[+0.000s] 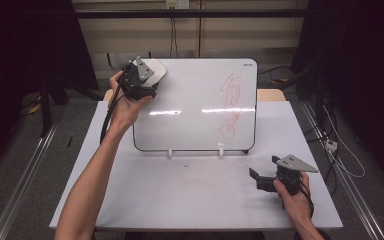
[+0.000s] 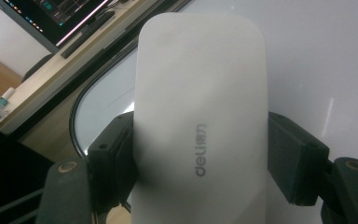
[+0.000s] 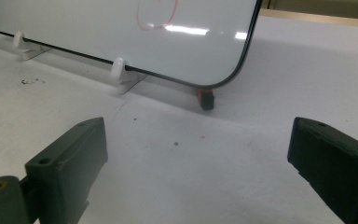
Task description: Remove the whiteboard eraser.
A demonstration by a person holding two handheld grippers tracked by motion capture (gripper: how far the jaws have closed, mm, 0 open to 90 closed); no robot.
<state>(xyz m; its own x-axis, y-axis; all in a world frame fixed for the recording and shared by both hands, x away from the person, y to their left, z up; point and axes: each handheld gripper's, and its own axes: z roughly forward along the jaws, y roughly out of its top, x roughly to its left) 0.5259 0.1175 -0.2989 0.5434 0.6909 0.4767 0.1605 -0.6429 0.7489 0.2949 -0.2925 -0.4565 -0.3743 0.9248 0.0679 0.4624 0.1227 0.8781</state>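
A white whiteboard (image 1: 195, 105) stands tilted on the table, with red scribbles (image 1: 230, 105) on its right side. My left gripper (image 1: 150, 77) is up at the board's top left corner, shut on a white eraser (image 1: 156, 70). In the left gripper view the eraser (image 2: 200, 84), marked "deli", sits clamped between both jaws of that gripper (image 2: 200, 158), its far end against the board. My right gripper (image 1: 264, 167) rests low on the table near the board's bottom right corner, open and holding nothing. Its own view shows the gripper (image 3: 196, 158) facing the board's lower edge (image 3: 98, 28).
The board leans on two white clip stands (image 3: 117, 70). A small red-and-black object (image 3: 206, 99) pokes out under the board's bottom right corner. Bare white table (image 1: 180, 200) lies in front of the board. Metal rails and cables run along the floor on both sides.
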